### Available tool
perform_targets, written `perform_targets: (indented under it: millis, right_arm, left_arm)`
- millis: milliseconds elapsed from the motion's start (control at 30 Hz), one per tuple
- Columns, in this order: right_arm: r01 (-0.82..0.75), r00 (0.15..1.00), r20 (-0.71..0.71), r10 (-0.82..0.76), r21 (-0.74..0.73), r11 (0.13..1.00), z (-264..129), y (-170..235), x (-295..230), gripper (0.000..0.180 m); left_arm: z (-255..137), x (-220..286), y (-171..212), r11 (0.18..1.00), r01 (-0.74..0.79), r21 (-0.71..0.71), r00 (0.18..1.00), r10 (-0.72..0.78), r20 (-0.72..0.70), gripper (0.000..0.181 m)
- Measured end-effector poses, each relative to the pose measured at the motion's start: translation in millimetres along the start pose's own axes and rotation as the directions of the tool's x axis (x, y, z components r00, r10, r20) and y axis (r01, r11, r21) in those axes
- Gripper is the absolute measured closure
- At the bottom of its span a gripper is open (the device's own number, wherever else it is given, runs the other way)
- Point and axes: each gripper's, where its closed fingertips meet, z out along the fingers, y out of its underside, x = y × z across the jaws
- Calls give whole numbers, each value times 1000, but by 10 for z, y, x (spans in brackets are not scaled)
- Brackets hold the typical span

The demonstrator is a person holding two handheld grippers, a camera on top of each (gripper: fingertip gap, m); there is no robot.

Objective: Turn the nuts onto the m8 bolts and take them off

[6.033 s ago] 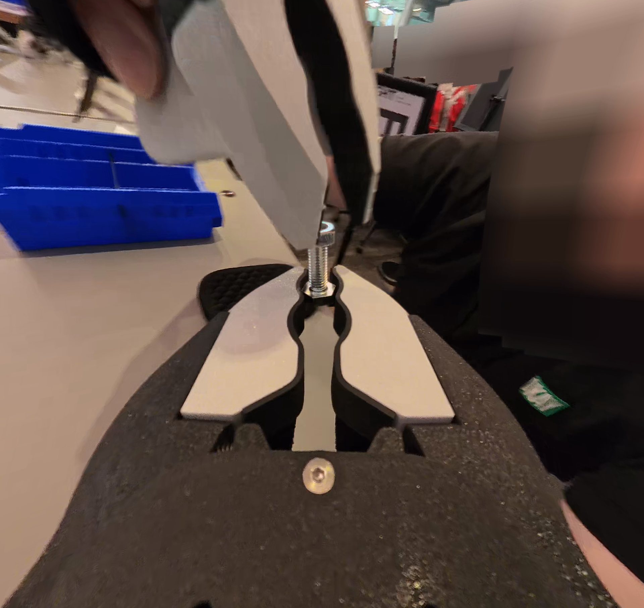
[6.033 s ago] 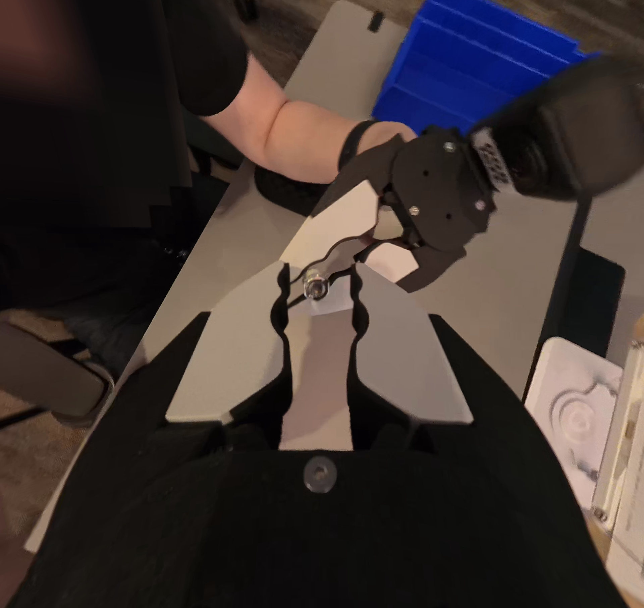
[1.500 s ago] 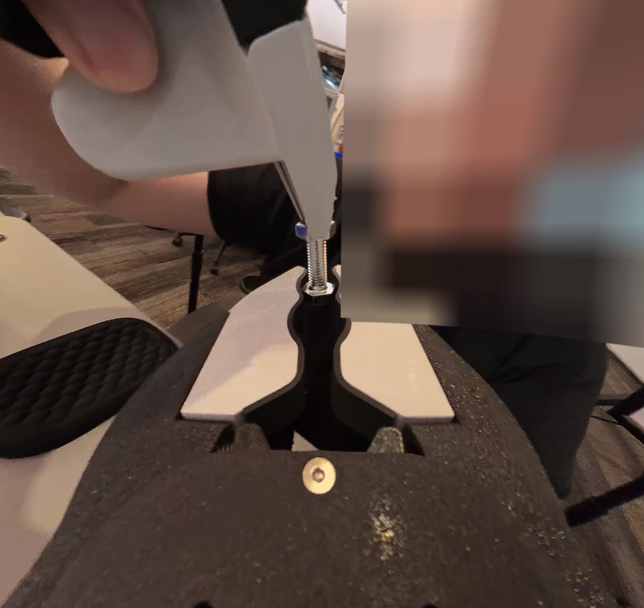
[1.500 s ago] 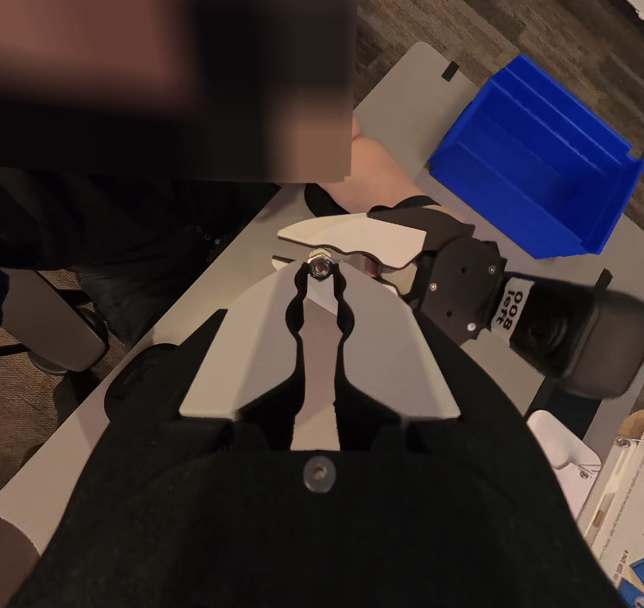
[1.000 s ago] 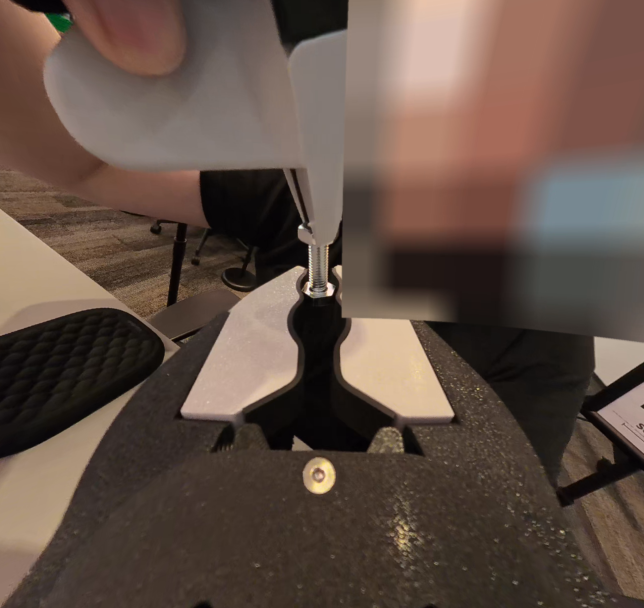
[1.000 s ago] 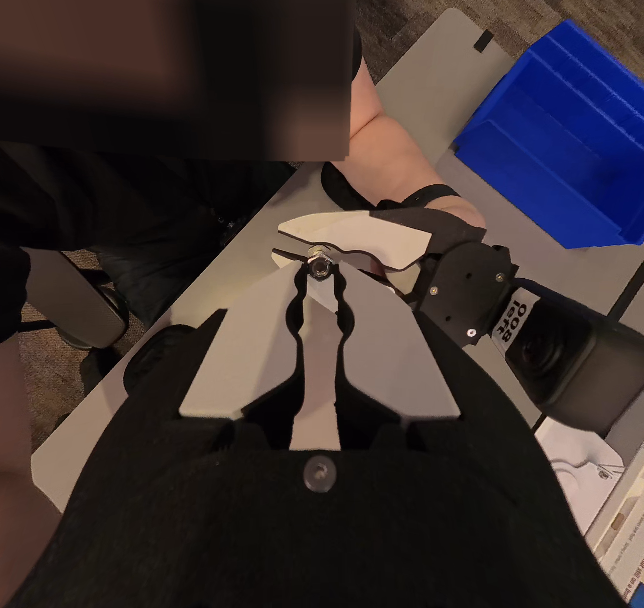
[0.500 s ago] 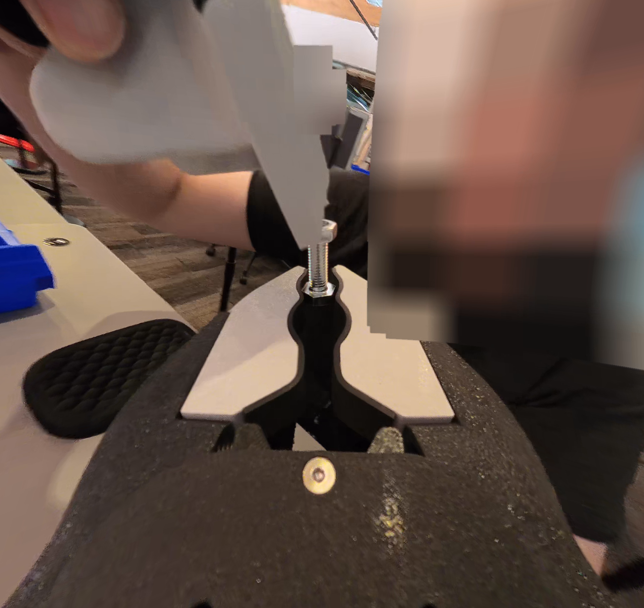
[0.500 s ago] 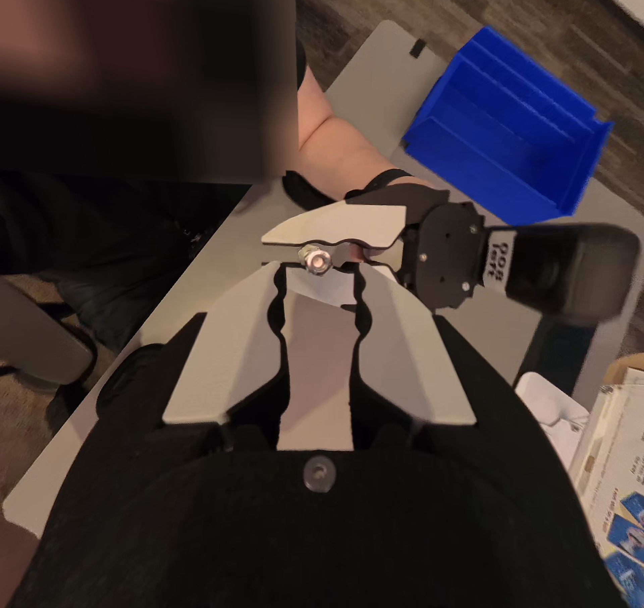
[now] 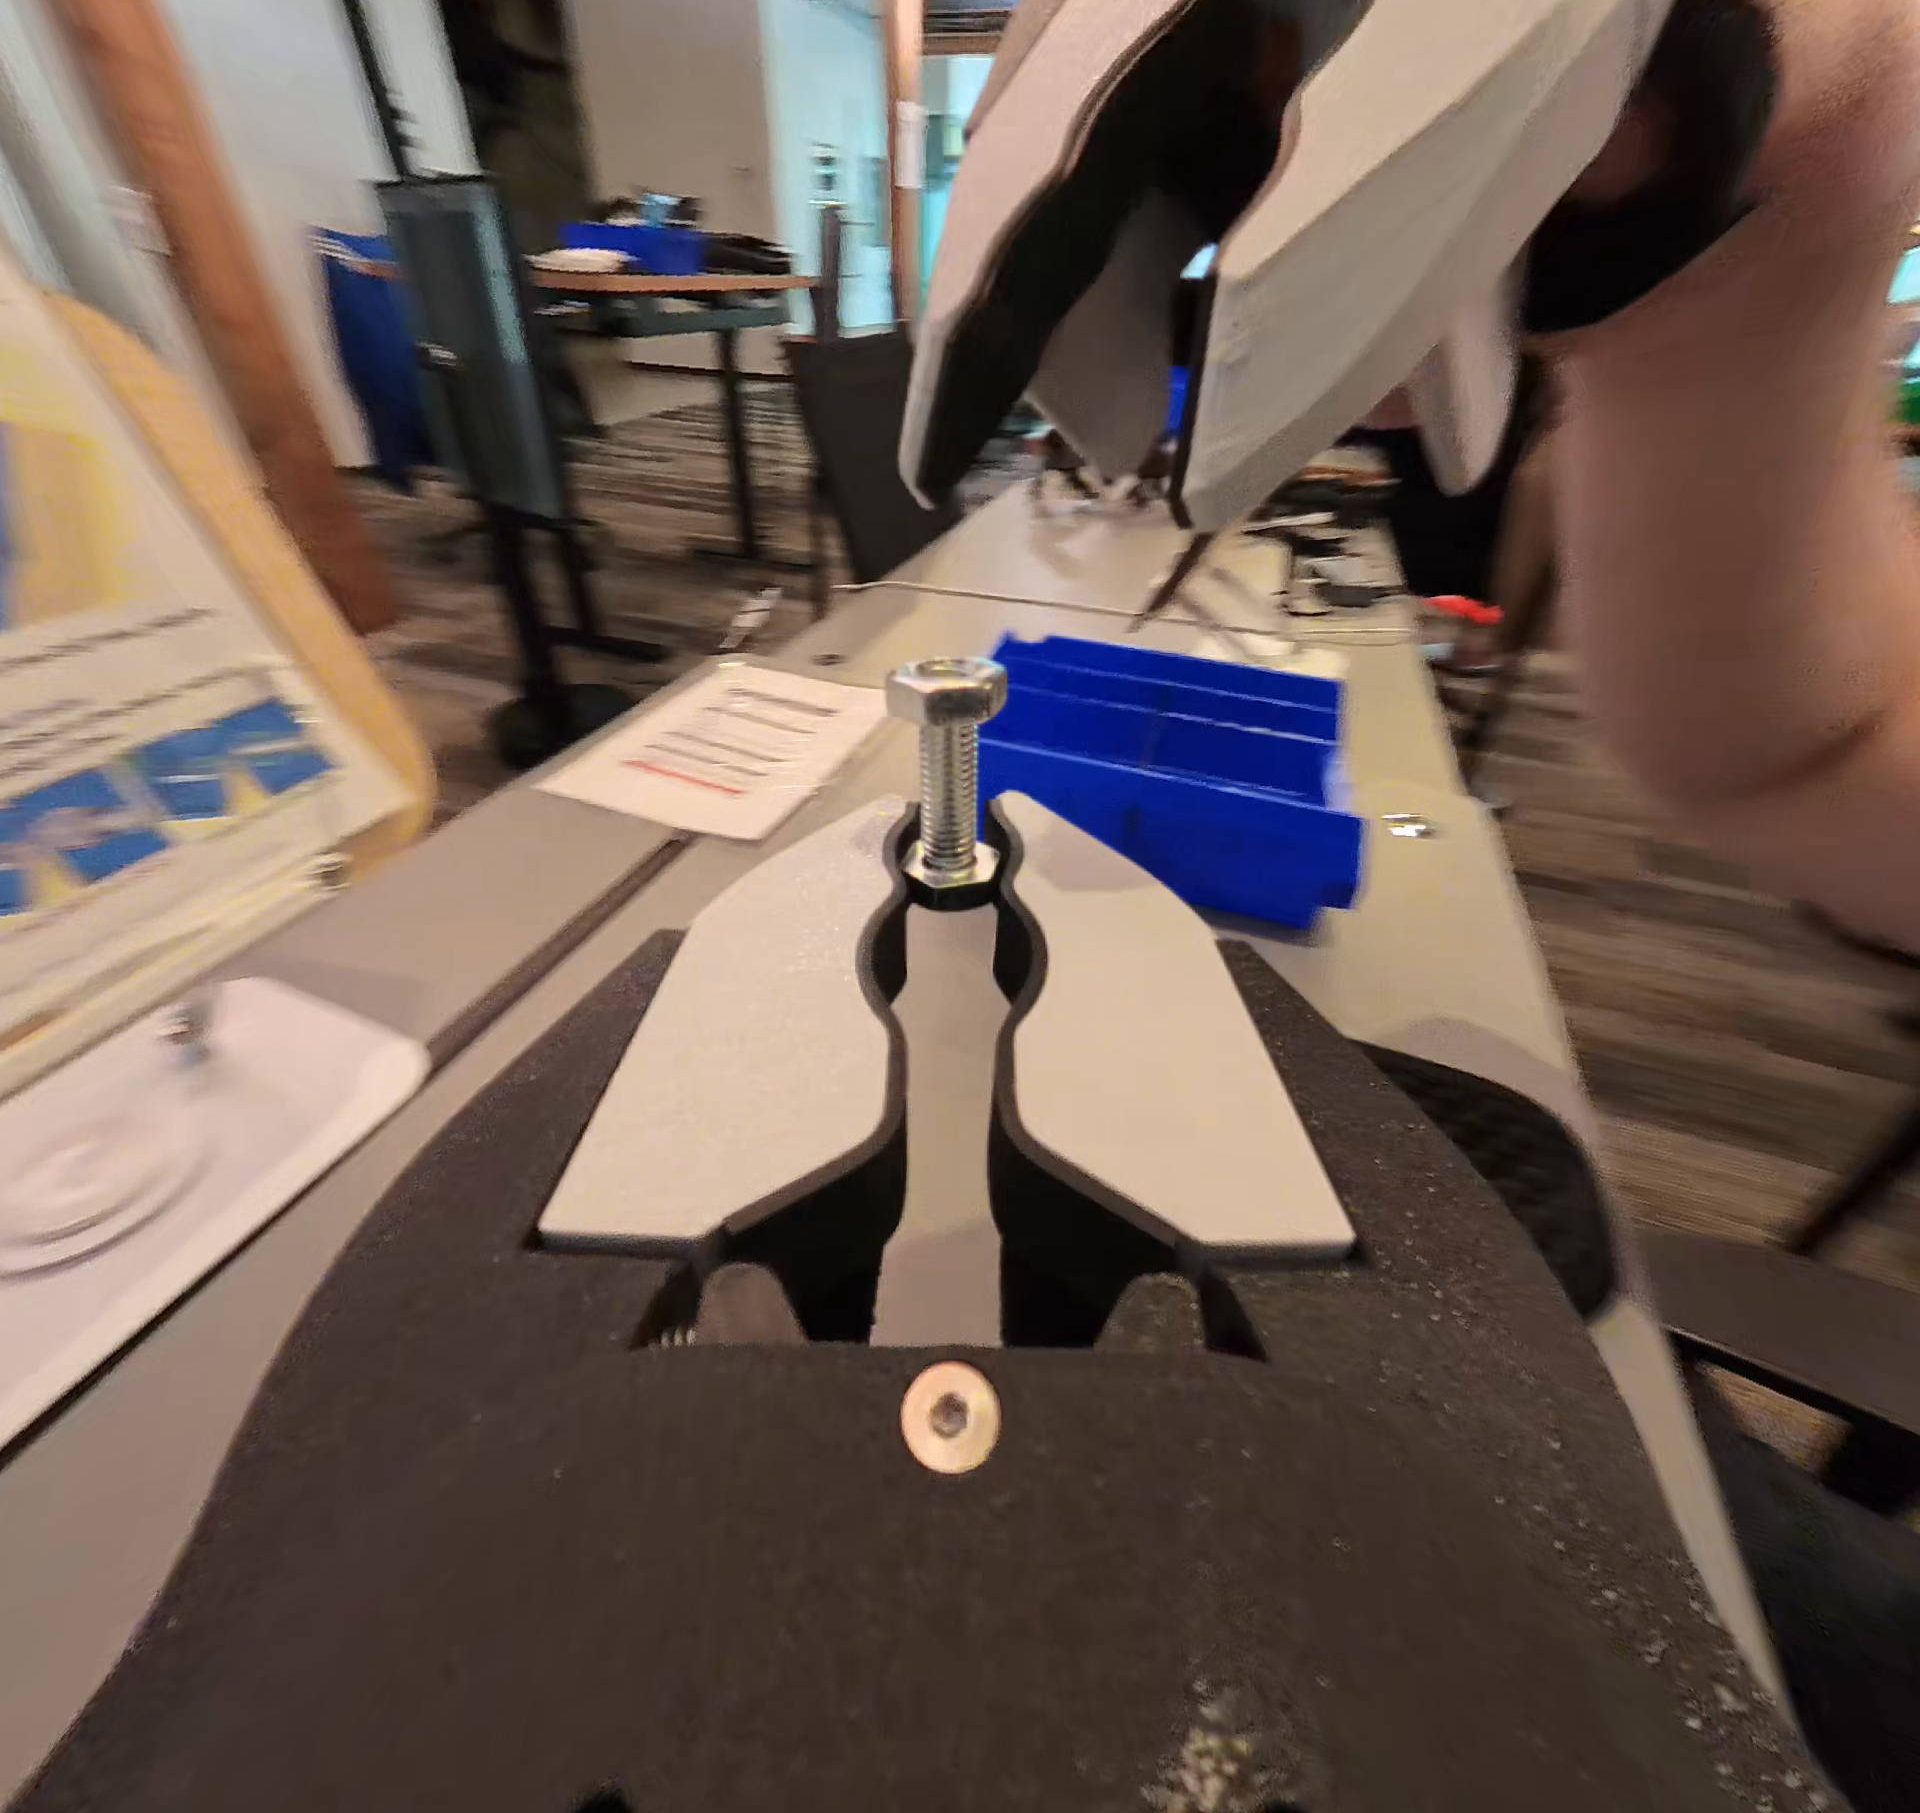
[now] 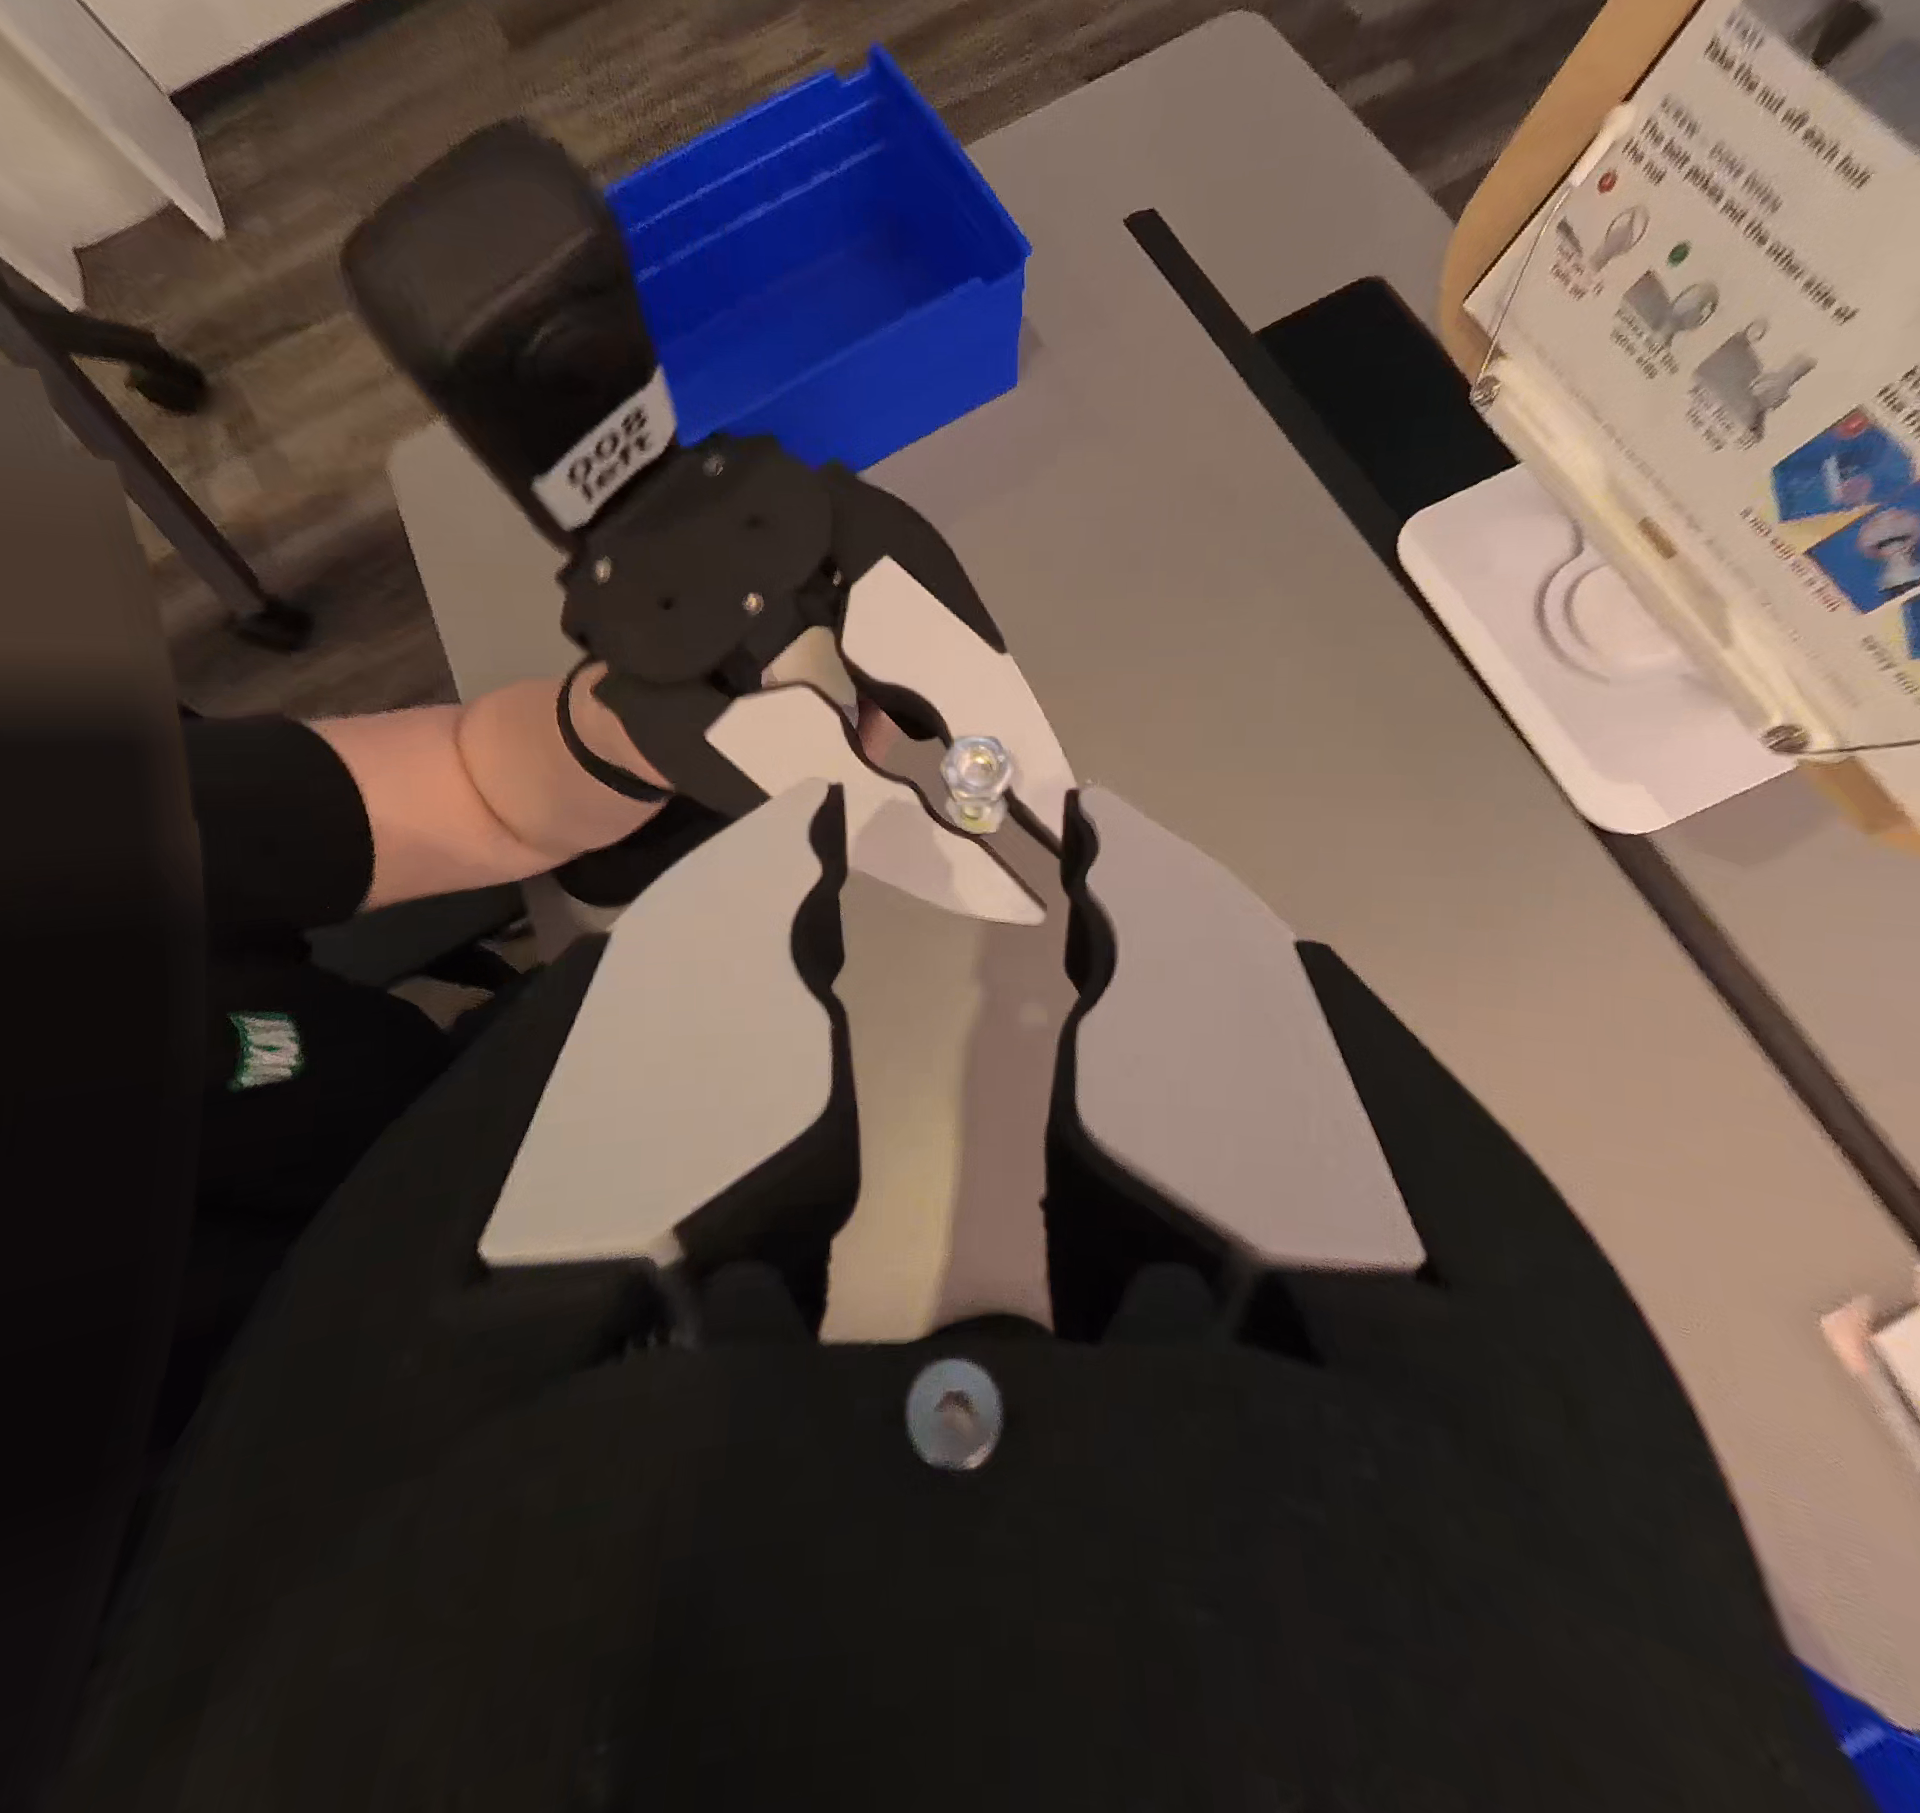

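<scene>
In the left wrist view my left gripper [image 9: 948, 828] is shut on a hex nut [image 9: 948, 868]. A silver M8 bolt [image 9: 945, 776] is threaded in the nut and stands upright, head on top. My right gripper [image 9: 1055, 490] hangs open above and to the right of the bolt head, clear of it. In the right wrist view my right gripper [image 10: 951, 813] is open and empty, looking down on the bolt head [image 10: 977, 771] just beyond its tips. My left gripper [image 10: 1023, 844] reaches in there from the left, held by a hand.
A blue bin [image 9: 1174, 776] [image 10: 831, 277] sits on the grey table [image 10: 1195, 516] beyond the bolt. A printed sheet [image 9: 727, 755] lies left of it. An instruction board [image 10: 1714, 361] on a white base [image 10: 1558, 641] stands at the right. A black wrist pad [image 9: 1496, 1171] lies near the table edge. Left tips to right tips: about 6 cm.
My right gripper has opened, let go of the bolt head and lifted away from it. My left gripper has swung round with the nut and bolt, now facing along the table.
</scene>
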Motion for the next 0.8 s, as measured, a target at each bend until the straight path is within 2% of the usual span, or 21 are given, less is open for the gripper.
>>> perform_targets:
  millis: [67,133,267,567,733,800]
  right_arm:
    - [-27,1000,-13,26,-29,999,85,-15,56,140]
    - [-36,996,-86,30,-68,997,151,0,183,141]
    - [-45,988,-155,27,-114,992,247,-5,278,143]
    - [-104,989,-118,84,-175,979,401,53,290,145]
    - [-111,992,-73,99,-189,976,432,88,253,166]
    - [-111,993,-69,99,-203,973,427,102,252,166]
  left_arm:
    - [9,-94,29,999,-33,-15,996,34,86,169]
    - [12,-180,76,998,-40,-45,988,46,148,169]
    - [-3,-292,110,997,-42,-62,974,55,219,169]
    - [3,-310,137,995,-55,-81,969,72,238,170]
    - [0,-318,149,995,-48,-87,969,68,237,169]
    - [7,-307,155,995,-46,-90,971,66,230,169]
